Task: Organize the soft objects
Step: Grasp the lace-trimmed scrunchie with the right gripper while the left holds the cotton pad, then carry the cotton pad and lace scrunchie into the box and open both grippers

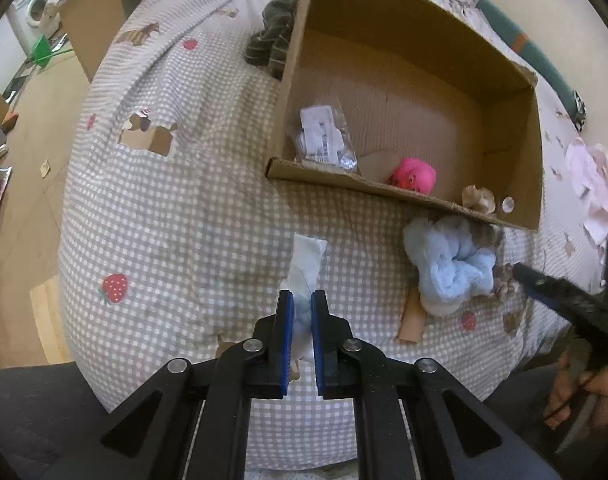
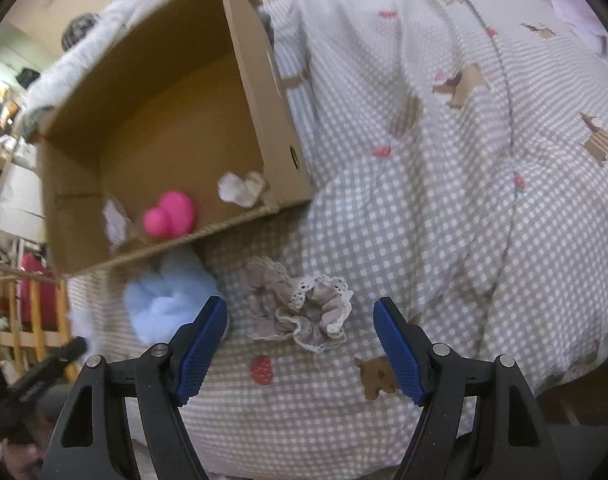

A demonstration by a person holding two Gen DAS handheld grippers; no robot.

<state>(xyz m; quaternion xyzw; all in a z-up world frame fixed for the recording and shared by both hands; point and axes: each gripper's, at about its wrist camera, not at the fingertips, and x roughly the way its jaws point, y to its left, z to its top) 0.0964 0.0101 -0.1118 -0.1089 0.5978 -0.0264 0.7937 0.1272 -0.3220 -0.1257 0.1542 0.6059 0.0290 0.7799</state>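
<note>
A: Start with the big things. The bed [image 1: 176,216] under its checked cover is soft and uneven, and the cardboard box [image 1: 403,194] sits on it with its near wall low. I'd guess a careless push on that wall could shift or tip the box, since nothing firm lies beneath it.

B: Agreed. Inside there is a pink toy [image 1: 413,176], a clear packet [image 1: 323,140] and a pale scrap in the corner. Outside, the fluffy blue cloth [image 1: 451,264] lies just beside the near wall, touching it or nearly so.

A: The left gripper [image 1: 302,298] has its jaws clenched on a white cloth [image 1: 307,260]. Most of the cloth trails forward onto the bed, so as it is carried it could snag on the box rim or slip out.

B: The right gripper [image 2: 300,312] has its jaws released and spread wide, with the lace-edged scrunchie [image 2: 304,312] lying on the bed between them, untouched.

A: There the risk is smaller but real. Closing low could pinch the cover along with the scrunchie and drag the bedding.

B: The left pad is also near the blue cloth [image 2: 168,300], so a grip set too far left might catch its fluff. The view is blurred, so I can't tell if they touch.
</note>
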